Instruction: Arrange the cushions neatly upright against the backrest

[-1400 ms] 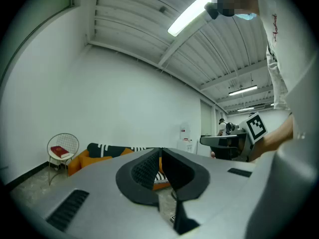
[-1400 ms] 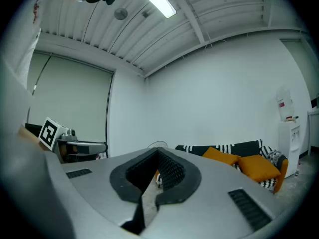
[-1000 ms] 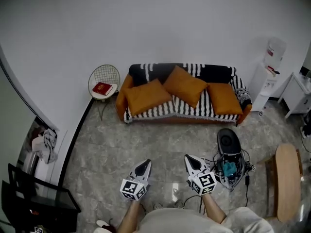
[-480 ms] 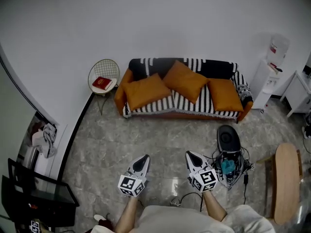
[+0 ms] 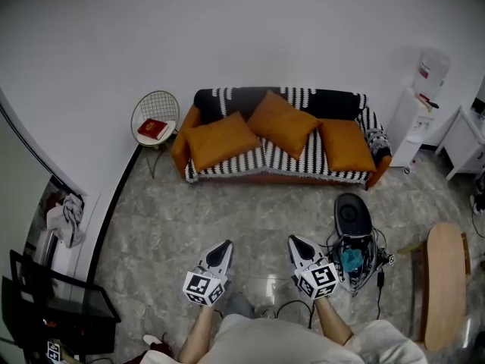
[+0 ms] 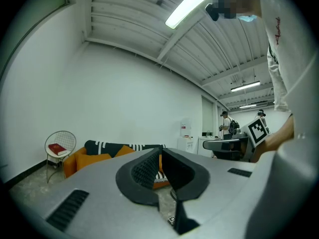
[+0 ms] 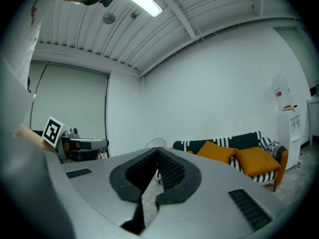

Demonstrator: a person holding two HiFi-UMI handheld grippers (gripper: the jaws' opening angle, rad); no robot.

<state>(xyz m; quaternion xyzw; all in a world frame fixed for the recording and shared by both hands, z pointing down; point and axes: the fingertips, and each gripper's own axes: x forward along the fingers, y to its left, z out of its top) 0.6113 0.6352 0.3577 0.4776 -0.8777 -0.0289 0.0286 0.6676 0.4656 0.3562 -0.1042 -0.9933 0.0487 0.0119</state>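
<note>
Well ahead of the left gripper (image 5: 222, 249) and the right gripper (image 5: 297, 244), three orange cushions (image 5: 218, 140) lie slumped on the striped sofa (image 5: 333, 101), the middle one tilted cornerwise. Both grippers are closed and empty, likely because nothing is within reach.

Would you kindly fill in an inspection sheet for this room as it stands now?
Surface: sofa with a striped cover, against the wall.
Job's things: left cushion, middle cushion and right cushion on the sofa, row uneven, the middle one turned on a corner.
Clutter: red book on the wire side table.
Grippers: left gripper and right gripper both shut, empty, well short of the sofa.
Cables: cables tangled on the floor round a black device.
Surroundings: water dispenser; wooden table at right.
</note>
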